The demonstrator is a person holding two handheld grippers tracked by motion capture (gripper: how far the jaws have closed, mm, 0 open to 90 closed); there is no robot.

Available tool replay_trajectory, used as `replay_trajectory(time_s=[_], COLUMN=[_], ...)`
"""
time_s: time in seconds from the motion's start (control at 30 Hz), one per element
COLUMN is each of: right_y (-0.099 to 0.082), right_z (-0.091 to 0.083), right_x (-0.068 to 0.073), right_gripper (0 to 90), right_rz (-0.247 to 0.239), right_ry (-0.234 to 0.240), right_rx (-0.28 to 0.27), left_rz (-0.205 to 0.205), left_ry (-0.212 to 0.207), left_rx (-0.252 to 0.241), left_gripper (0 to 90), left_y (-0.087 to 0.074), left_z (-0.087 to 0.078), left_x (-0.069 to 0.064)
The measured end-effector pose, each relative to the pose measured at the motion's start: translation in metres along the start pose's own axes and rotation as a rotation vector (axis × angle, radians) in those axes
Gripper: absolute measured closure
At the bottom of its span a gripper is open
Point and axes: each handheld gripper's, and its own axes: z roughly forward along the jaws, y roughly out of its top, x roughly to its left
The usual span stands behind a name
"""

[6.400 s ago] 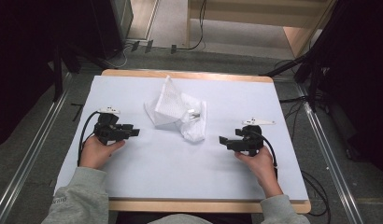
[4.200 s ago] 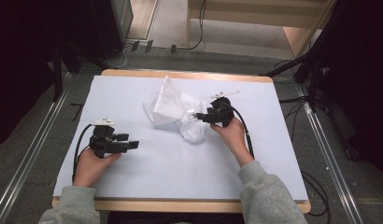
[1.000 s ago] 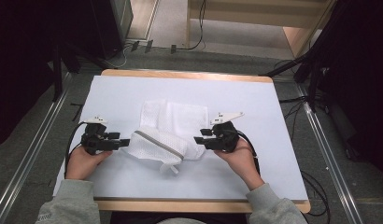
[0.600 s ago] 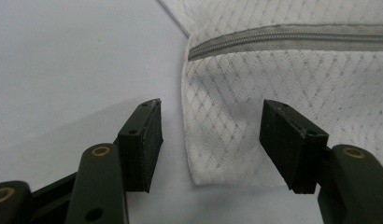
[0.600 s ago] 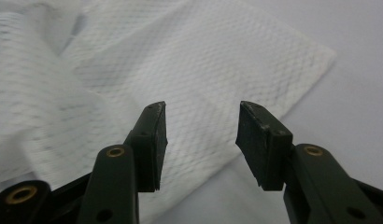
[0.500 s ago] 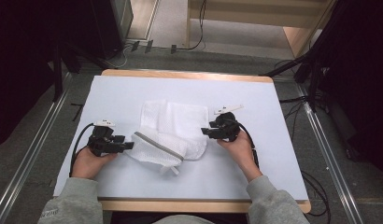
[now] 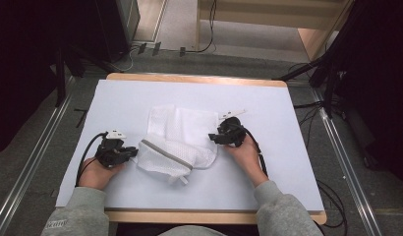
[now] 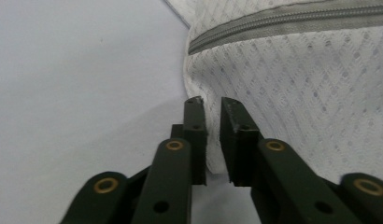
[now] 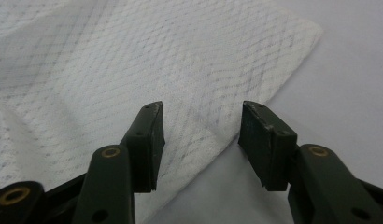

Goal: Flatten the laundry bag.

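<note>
Left hand-held gripper (image 8: 212, 105) just snapped closed, pinching the edge of the white mesh zip bag (image 7: 177, 140) lying mid-surface (image 7: 288, 167). Right hand-held gripper (image 9: 201, 112) has been closing but sits half open over the bag's far edge, not gripping.

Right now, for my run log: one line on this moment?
left gripper: jaws just closed on mesh bag edge | right gripper: jaws open over bag

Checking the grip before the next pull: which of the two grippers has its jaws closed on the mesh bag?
The left gripper: its jaws have just closed, pinching the mesh bag below its zipper. The right gripper stands open over the other edge.
</note>
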Motion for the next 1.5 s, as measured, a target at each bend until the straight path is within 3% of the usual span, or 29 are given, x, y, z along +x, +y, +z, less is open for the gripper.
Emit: replay_trajectory(time_s=[0.07,0.1,0.2,0.3,0.33,0.37,0.53,0.77,0.83,1.2,1.3,1.33,1.4,1.5], right_y=[0.001,0.001,0.001,0.003,0.005,0.005,0.006,0.012,0.011,0.010,0.012,0.015,0.016,0.017], right_z=[0.001,0.002,0.003,0.003,0.003,0.003,-0.003,-0.009,-0.010,-0.021,-0.024,-0.024,-0.022,-0.014], right_x=[0.005,0.005,0.004,-0.002,-0.009,-0.012,-0.025,-0.040,-0.049,-0.078,-0.078,-0.074,-0.073,-0.069], right_gripper=[70.9,77.3,84.7,89.8,90.0,90.0,90.0,90.0,90.0,90.0,90.0,90.0,90.0,89.1], right_rz=[-0.039,-0.036,-0.029,0.002,0.045,0.059,0.096,0.112,0.123,0.184,0.184,0.161,0.156,0.149], right_ry=[-0.047,-0.041,-0.040,-0.005,0.037,0.038,0.053,0.021,0.006,-0.031,-0.026,-0.032,-0.033,-0.023], right_rx=[0.000,-0.004,-0.010,-0.009,0.002,-0.010,-0.027,-0.042,-0.037,-0.059,-0.074,-0.079,-0.079,-0.058], left_rz=[-0.001,-0.009,-0.065,-0.099,-0.109,-0.133,-0.149,-0.158,-0.163,-0.142,-0.146,-0.150,-0.163,-0.177], left_ry=[-0.006,-0.014,-0.056,-0.082,-0.093,-0.106,-0.119,-0.115,-0.123,-0.129,-0.107,-0.076,-0.056,-0.059], left_rx=[0.003,0.003,-0.001,0.001,0.006,-0.013,-0.054,-0.096,-0.107,-0.113,-0.119,-0.118,-0.100,-0.081], left_gripper=[90.0,90.0,90.0,90.0,90.0,90.0,90.0,90.0,90.0,90.0,90.0,90.0,90.0,90.0], left_y=[0.000,0.001,0.000,0.000,0.001,0.001,0.003,0.003,0.003,0.001,-0.002,-0.003,-0.004,-0.005], left_z=[0.000,0.000,0.000,0.000,0.000,-0.001,-0.009,-0.019,-0.023,-0.031,-0.036,-0.037,-0.035,-0.030], left_x=[0.000,0.002,0.008,0.012,0.014,0.016,0.019,0.021,0.019,0.008,0.008,0.010,0.014,0.019])
